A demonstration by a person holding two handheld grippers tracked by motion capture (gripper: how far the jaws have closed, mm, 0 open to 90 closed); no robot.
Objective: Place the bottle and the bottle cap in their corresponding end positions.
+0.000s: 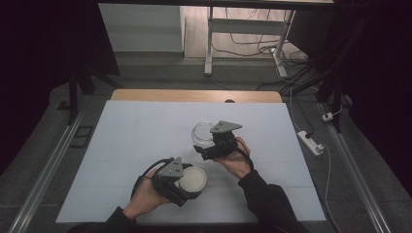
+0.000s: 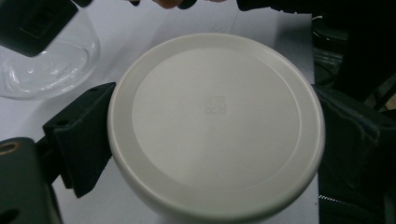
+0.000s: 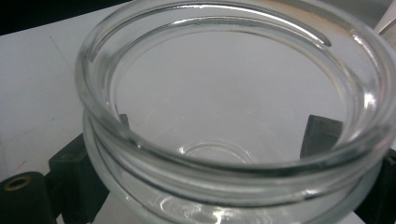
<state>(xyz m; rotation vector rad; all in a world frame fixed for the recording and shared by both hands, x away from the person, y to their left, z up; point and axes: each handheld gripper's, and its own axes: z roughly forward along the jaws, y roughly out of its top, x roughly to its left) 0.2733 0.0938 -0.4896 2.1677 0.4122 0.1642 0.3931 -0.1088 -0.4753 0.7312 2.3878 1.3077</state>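
Both grippers are loaded. The left gripper (image 1: 180,182) is clamping a round cream-white plastic lid (image 1: 193,179), its jaws bearing on opposite edges of the rim; in the left gripper view the lid (image 2: 215,123) is presenting its flat top face, with a faint square mark at centre. The right gripper (image 1: 214,145) is gripping a clear round glass jar (image 1: 201,132), jaws set on either side of the body below the thick rolled mouth (image 3: 233,88).

Key relation: the jar is lying up-table and slightly right of the lid, the two near each other but apart, over the white sheet (image 1: 121,145) covering the table. The left hand (image 1: 145,196) is carrying the part that has to travel; judged next move is bringing the lid across and over the jar mouth.

Jar axis: mouth is opening towards the right gripper's camera, so it is probably tilted back to the person; exact tilt is not readable from the high view. Jar is looking empty, and the glass is transparent to the base.

Lid looks smooth and unmarked.
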